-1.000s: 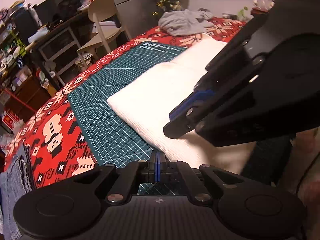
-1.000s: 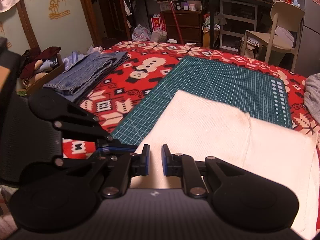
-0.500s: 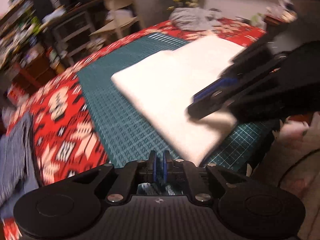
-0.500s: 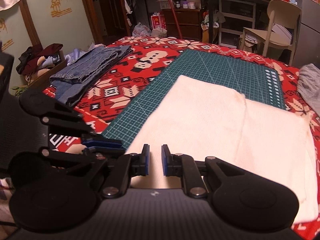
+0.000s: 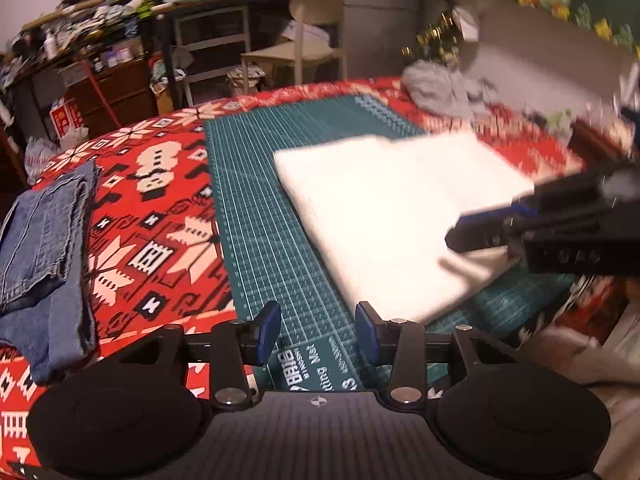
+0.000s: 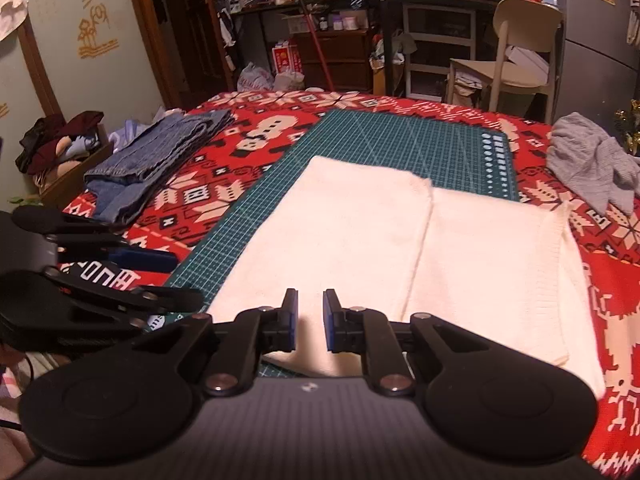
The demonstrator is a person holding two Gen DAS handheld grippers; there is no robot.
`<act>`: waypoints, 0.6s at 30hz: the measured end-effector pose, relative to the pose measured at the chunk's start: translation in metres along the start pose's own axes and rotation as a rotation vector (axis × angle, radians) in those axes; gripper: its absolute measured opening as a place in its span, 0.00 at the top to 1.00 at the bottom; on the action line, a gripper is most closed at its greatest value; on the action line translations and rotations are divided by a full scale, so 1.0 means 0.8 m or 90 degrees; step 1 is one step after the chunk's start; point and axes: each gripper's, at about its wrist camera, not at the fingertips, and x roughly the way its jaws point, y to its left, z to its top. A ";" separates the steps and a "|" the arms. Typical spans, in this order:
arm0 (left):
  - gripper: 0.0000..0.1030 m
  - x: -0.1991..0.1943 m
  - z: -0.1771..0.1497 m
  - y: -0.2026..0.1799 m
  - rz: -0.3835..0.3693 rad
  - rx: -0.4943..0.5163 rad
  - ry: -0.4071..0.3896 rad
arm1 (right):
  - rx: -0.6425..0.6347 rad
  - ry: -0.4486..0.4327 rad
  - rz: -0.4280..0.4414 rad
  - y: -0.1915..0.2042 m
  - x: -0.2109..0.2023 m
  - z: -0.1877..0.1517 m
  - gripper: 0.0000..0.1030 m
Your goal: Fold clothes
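Note:
A white knit garment (image 6: 400, 248) lies folded flat on the green cutting mat (image 6: 400, 140); it is blurred in the left wrist view (image 5: 400, 216). My right gripper (image 6: 311, 320) hovers over the garment's near edge, its jaws a narrow gap apart with nothing between them. It also shows as a blurred shape at the right (image 5: 492, 228) of the left wrist view. My left gripper (image 5: 318, 330) is over the mat's near corner, left of the garment. Its jaws are opening and hold nothing. The right wrist view shows it at the left (image 6: 176, 280).
Folded blue jeans (image 6: 160, 152) lie on the red patterned cloth (image 6: 240, 184) left of the mat. A crumpled grey garment (image 6: 592, 160) sits at the far right. A box of clothes (image 6: 60, 148) stands off the left edge. A chair (image 6: 520, 40) and cluttered desks stand behind.
My left gripper went from shut to open, rolled level and drew back left off the white garment. The right gripper pulled back slightly toward the garment's near edge, its gap unchanged.

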 end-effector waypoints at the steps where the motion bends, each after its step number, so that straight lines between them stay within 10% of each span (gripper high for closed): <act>1: 0.57 -0.005 0.005 0.001 -0.009 -0.010 -0.011 | 0.004 -0.003 -0.001 -0.003 -0.002 0.000 0.86; 8: 0.43 0.026 0.056 -0.046 -0.075 -0.017 -0.059 | 0.038 -0.015 -0.033 -0.030 -0.021 -0.004 0.86; 18: 0.39 0.106 0.067 -0.099 -0.039 0.005 -0.005 | 0.091 -0.026 -0.112 -0.094 -0.035 -0.019 0.86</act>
